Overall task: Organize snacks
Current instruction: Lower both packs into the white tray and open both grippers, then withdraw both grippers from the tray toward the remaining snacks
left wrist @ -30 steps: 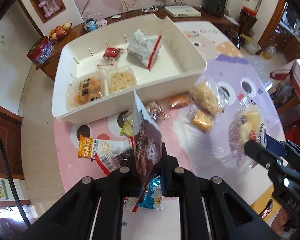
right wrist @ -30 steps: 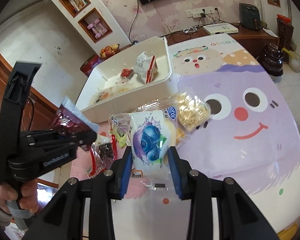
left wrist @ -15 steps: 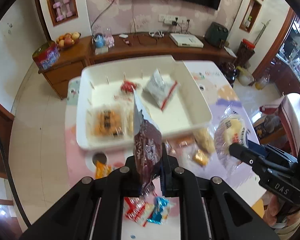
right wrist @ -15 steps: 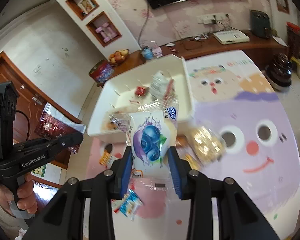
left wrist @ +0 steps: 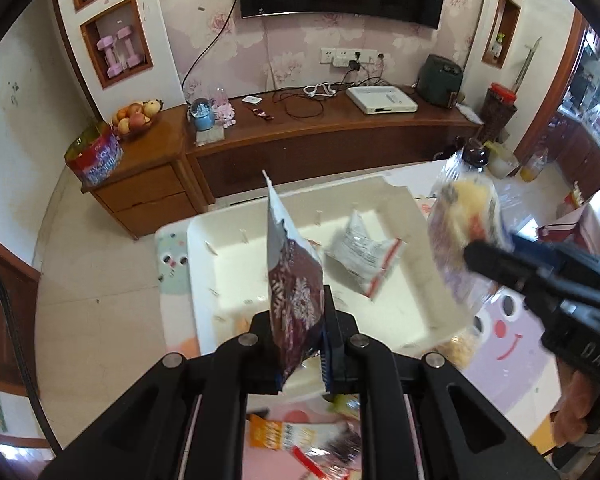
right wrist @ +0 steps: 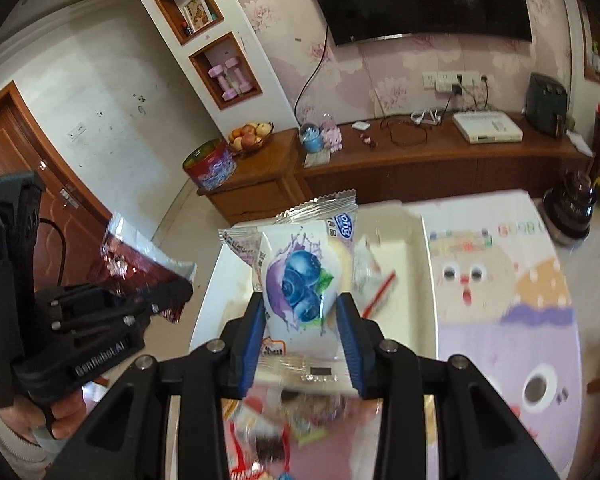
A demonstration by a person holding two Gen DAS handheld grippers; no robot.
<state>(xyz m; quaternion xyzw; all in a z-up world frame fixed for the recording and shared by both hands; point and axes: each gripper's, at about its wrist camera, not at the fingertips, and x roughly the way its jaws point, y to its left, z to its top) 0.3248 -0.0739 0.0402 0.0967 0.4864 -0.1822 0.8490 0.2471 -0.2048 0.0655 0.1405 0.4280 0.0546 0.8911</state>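
A living room with a wooden TV cabinet (left wrist: 332,136) sits behind a table with a cartoon mat (right wrist: 512,320). On the mat is a big white tray (left wrist: 380,196), the landmark. The left gripper (left wrist: 300,320) squeezes a dark red snack bag (left wrist: 296,292), held up over the tray's near side. The right gripper (right wrist: 302,308) squeezes a blueberry snack pack (right wrist: 300,288) above the tray's right side. A white packet (left wrist: 360,248) lies inside the tray. More snacks (left wrist: 296,436) lie on the mat in front of the tray.

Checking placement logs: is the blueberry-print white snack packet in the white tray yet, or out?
Out. The blueberry-print white snack packet is clamped between the right gripper fingers, held up over the white plastic tray, not lying in it.
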